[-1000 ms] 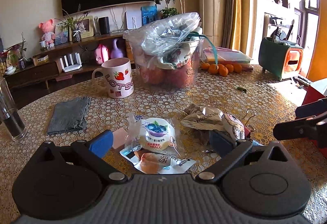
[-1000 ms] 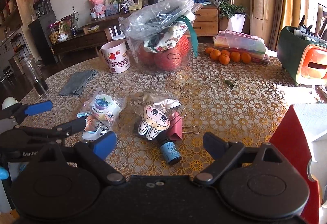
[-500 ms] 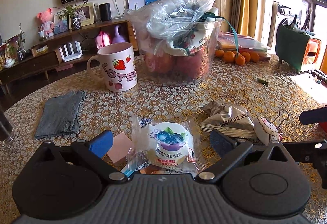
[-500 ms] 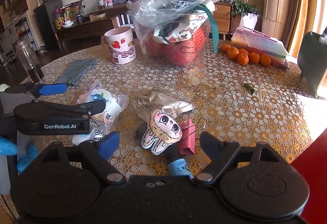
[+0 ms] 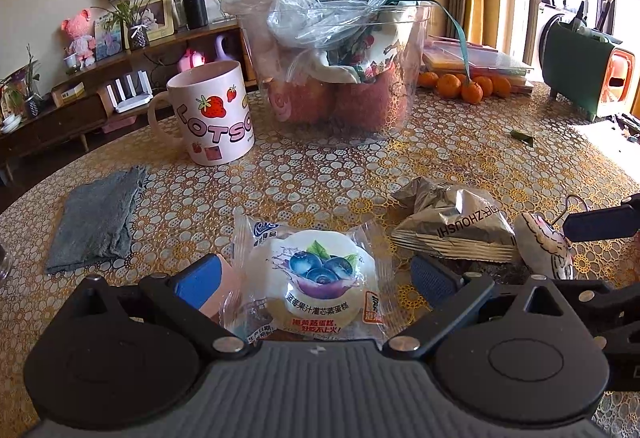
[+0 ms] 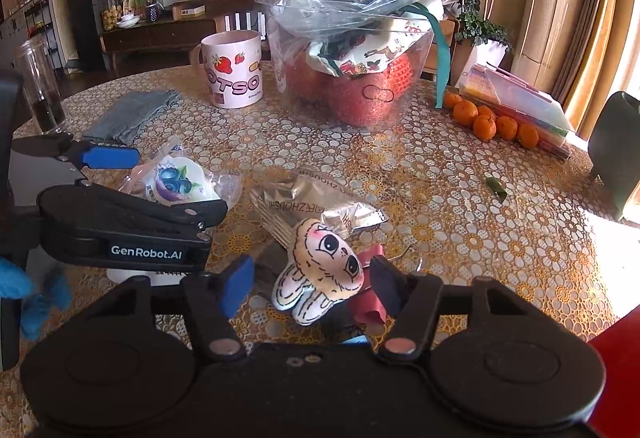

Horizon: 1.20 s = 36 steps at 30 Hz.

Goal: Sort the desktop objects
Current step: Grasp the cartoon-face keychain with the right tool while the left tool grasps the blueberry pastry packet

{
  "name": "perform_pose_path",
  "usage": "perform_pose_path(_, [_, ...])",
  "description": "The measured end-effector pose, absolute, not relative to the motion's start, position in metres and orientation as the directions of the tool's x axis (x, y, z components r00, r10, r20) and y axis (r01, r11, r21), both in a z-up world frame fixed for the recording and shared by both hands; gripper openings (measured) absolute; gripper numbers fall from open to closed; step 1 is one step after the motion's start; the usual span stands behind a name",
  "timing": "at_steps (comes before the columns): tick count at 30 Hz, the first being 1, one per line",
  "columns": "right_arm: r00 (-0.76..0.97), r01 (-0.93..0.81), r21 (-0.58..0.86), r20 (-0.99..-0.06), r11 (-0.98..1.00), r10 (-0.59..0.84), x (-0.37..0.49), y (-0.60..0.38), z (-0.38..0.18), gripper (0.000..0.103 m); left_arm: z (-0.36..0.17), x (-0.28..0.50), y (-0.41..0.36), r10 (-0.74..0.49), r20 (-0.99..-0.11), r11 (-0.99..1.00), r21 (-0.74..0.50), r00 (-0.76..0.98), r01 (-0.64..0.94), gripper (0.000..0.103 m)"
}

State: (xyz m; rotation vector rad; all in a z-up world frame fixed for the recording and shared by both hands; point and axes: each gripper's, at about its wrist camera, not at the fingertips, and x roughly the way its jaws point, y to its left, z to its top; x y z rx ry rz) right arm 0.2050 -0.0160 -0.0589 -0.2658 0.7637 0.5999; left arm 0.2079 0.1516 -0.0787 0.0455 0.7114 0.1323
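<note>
My left gripper [image 5: 316,278] is open, its blue pads on either side of a blueberry cake packet [image 5: 316,278] lying on the table; the packet also shows in the right wrist view [image 6: 176,182]. A pink eraser [image 5: 216,302] lies by the left pad. My right gripper [image 6: 312,282] is open around a small plush rabbit toy [image 6: 320,270], with a red binder clip [image 6: 366,302] beside its right pad. A silver snack bag [image 6: 316,198] lies just beyond the toy. The left gripper [image 6: 120,222] appears at the left of the right wrist view.
A pink strawberry mug [image 5: 212,114], a clear tub of fruit and bags [image 5: 340,70], a grey cloth [image 5: 96,222], tangerines [image 5: 460,86], a green box [image 5: 588,78] and a glass [image 6: 40,90] stand on the lace-patterned round table [image 5: 460,158].
Both grippers have moved forward and lower. The left one now straddles the cake packet; the right one now straddles the rabbit toy and its fingers have narrowed.
</note>
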Motion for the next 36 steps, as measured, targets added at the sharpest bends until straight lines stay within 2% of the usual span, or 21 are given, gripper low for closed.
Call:
perform_pose_path(9, [0.577,-0.584,-0.030,-0.719,0.811,0.388,0.207,-0.013,-0.066,0.050,-0.082,0.211,0.151,0.138,-0.648,0.990,0.075,0.749,-0.117,0.099])
perform_pose_path(11, [0.581,-0.578,-0.031,-0.718,0.815,0.384,0.207,-0.014,-0.066,0.047,-0.082,0.211,0.152,0.138,-0.648,0.990,0.071,0.749,-0.122,0.091])
perform_pose_path(15, [0.589,-0.570,-0.040,-0.716,0.820,0.375,0.207,-0.015,-0.067,0.040,-0.081,0.210,0.152,0.137,-0.645,0.990,0.066,0.752,-0.124,0.085])
perform_pose_path(18, [0.592,-0.563,-0.037,-0.715,0.825,0.372,0.207,-0.017,-0.066,0.037,-0.079,0.209,0.151,0.140,-0.640,0.990,0.065,0.755,-0.128,0.076])
perform_pose_path(24, [0.603,-0.552,-0.040,-0.709,0.833,0.366,0.206,-0.020,-0.062,0.035,-0.074,0.207,0.152,0.143,-0.643,0.988,0.044,0.752,-0.150,0.060])
perform_pose_path(25, [0.604,-0.552,-0.039,-0.708,0.833,0.367,0.206,-0.021,-0.061,0.035,-0.074,0.207,0.152,0.144,-0.647,0.987,0.044,0.749,-0.152,0.055])
perform_pose_path(36, [0.617,-0.536,-0.020,-0.691,0.844,0.376,0.199,-0.033,-0.048,0.035,-0.061,0.194,0.146,0.129,-0.639,0.987,0.012,0.758,-0.158,0.053])
